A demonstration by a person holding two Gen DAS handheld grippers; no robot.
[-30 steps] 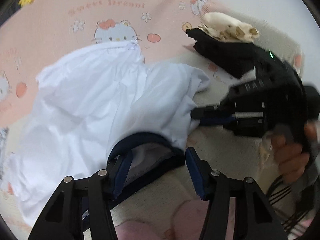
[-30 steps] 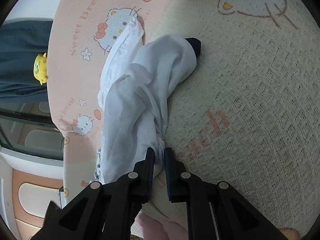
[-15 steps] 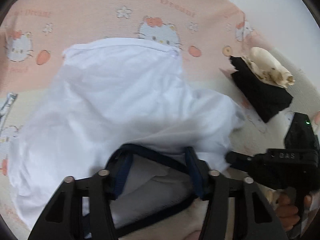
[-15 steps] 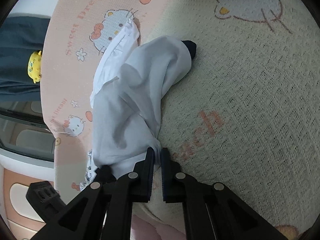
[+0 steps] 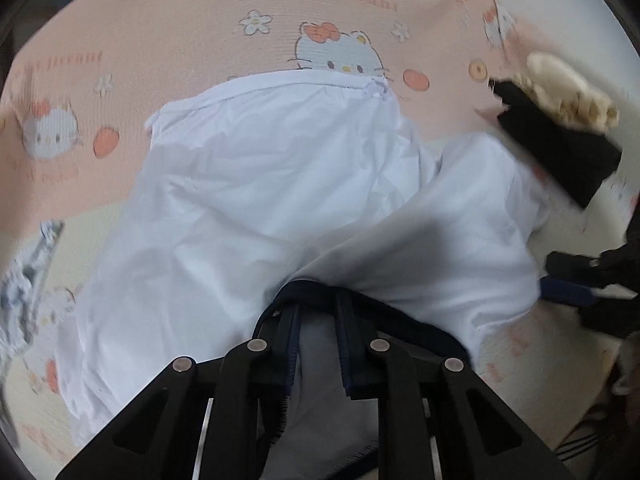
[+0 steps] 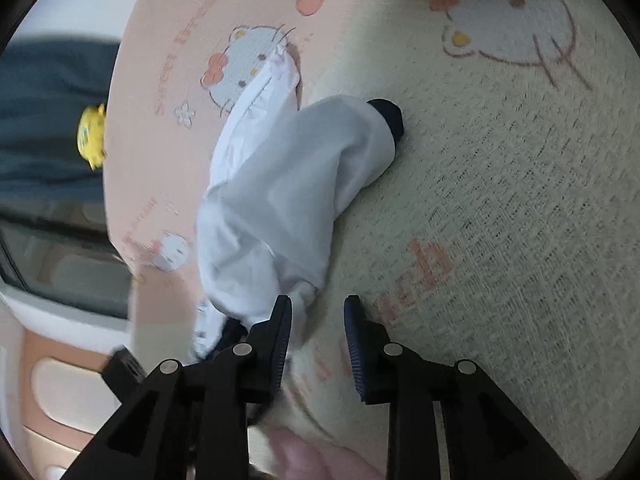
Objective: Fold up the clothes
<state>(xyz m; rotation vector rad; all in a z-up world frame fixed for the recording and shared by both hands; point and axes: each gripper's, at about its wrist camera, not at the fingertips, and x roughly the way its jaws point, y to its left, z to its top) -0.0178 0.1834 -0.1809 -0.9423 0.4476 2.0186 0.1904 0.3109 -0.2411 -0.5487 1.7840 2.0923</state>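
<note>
Left tool (image 5: 316, 344) closing on navy collar (image 5: 320, 292), seemingly gripped, right tool (image 6: 318, 336) released

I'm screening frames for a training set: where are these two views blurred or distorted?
Left wrist view: strong fisheye bending; the blanket print and the black folded garment are motion-smeared, while the white shirt reads fairly sharp. Right wrist view: the same fisheye curve, with blur at the left edge.

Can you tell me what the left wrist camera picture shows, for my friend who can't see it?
The left gripper, its jaws just closing, pinches the navy collar of a crumpled white shirt lying on a pink cartoon-cat blanket. A folded black garment lies at the right.
</note>
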